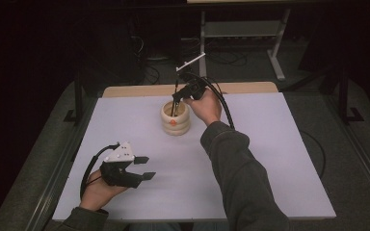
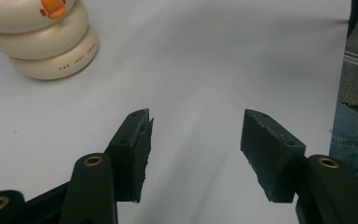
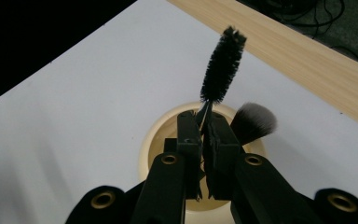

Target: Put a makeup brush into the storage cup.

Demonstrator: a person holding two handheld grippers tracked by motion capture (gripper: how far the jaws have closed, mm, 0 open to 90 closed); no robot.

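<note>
Dim room, bright tabletop

We see the white table [image 1: 250, 159] evenly lit from above, with darkness around it; shadows are soft, the high view is grainy, and the close jaws in both gripper views are slightly blurred.

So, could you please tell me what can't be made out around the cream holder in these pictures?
- Holder interior: right gripper view, hidden behind the shut right hand-held gripper.
- Bottle brush handle: right gripper view, hidden between the jaws.
- Holder top: left gripper view, cut off by the upper edge.
- Background: high view, too dark.

Cream holder [image 1: 176, 119], orange beak; black bristle brush [image 3: 223, 65]; white table [image 1: 250, 159]; black grippers.
</note>
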